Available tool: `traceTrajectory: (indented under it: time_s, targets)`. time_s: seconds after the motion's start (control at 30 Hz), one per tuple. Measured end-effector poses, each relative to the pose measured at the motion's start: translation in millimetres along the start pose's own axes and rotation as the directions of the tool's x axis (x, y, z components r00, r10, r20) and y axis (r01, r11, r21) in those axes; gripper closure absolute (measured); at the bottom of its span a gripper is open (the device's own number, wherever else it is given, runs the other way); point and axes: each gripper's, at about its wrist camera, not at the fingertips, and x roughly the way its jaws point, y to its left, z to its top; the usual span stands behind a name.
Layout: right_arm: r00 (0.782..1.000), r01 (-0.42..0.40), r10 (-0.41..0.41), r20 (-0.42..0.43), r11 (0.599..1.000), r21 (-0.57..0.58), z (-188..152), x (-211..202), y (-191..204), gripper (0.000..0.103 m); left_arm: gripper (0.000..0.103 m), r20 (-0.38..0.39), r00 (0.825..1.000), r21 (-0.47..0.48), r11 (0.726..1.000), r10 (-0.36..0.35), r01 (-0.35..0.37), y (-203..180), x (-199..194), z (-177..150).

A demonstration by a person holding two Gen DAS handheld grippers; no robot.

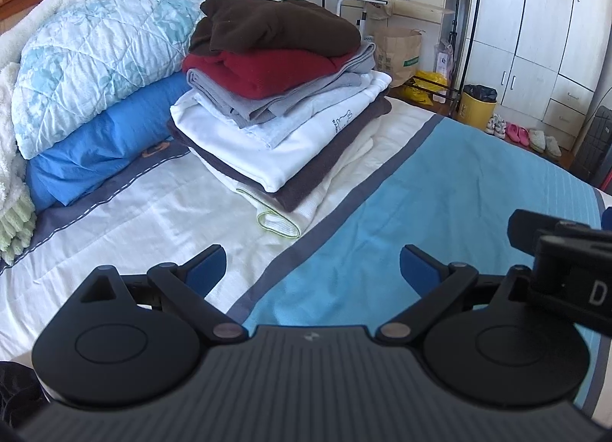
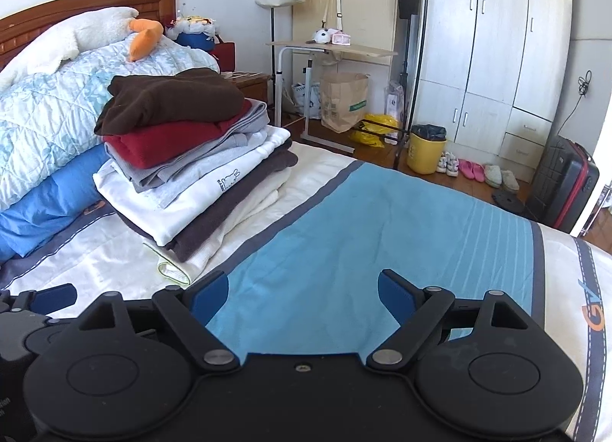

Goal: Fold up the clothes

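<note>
Left wrist view: tall stack of folded clothes (image 1: 279,98), dark brown knit on top, sits on the blue-and-white striped bedspread (image 1: 440,193) near the pillows. Left gripper (image 1: 313,270) spread wide w/ nothing between jaws; right gripper (image 2: 303,294) likewise released. Fabric looks soft, floppy, light; best pinched at a folded edge or corner.

A neat stack of folded clothes (image 1: 279,98) sat on the bed's far left, brown sweater (image 1: 275,27) topping red, grey, white and dark layers.
</note>
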Motion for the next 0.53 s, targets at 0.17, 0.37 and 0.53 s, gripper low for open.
traceTrajectory:
  time_s: [0.17, 0.37, 0.53]
  targets:
    - [1.0, -0.005, 0.005, -0.015, 1.0, -0.005, -2.8, 1.2, 0.2, 0.014, 0.004, 0.015, 1.0, 0.059, 0.998, 0.008, -0.008, -5.4, 0.4, -1.6]
    - [1.0, -0.004, 0.004, -0.024, 1.0, -0.016, -4.7, 4.9, -2.3, 0.014, 0.004, 0.022, 1.0, 0.055, 0.998, -0.006, 0.004, -4.9, 4.2, -5.1]
    - [1.0, 0.019, -0.018, 0.009, 0.999, -0.029, 0.8, -0.7, -4.2, 0.014, 0.004, 0.042, 0.999, 0.061, 0.998, 0.004, -0.007, -5.4, 1.6, -4.5]
